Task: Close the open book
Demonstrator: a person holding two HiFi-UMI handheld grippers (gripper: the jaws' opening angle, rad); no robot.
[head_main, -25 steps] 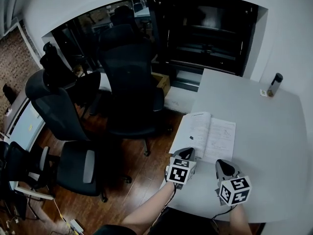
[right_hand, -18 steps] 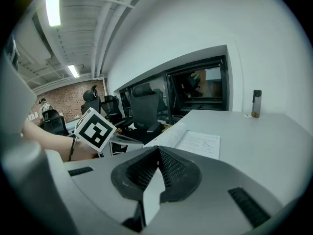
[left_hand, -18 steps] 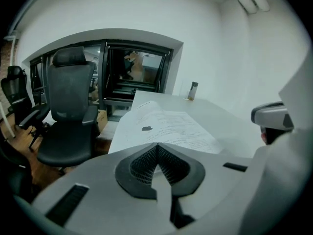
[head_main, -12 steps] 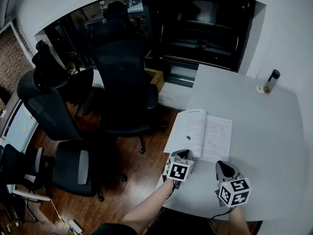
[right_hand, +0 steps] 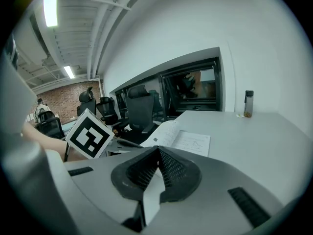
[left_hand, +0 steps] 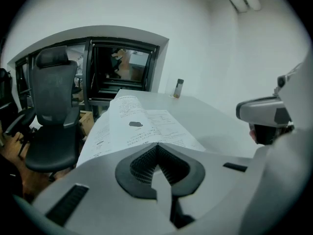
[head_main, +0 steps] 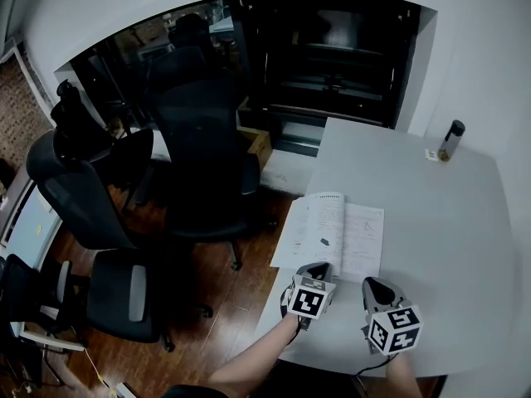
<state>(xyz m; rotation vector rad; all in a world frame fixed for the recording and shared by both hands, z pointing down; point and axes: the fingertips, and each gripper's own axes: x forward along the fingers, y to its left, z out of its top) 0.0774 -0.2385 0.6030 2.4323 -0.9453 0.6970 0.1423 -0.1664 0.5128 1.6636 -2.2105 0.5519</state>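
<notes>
Left jaws: your left gripper [left_hand: 156,147] is pressed shut, nothing in it.
Right jaws: your right gripper [right_hand: 157,150] is closed too, empty.
Book: the book [head_main: 332,230] lies open at the table [head_main: 431,222] edge, just ahead of both tips.
Progress: not closed yet; the whole fold is left.
Count: two grippers, one book, one bottle [head_main: 449,140].

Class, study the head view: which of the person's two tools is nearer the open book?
Left. The left tool is right at the open book's near edge, below its left page; the right tool sits a little back from its near right corner.
</notes>
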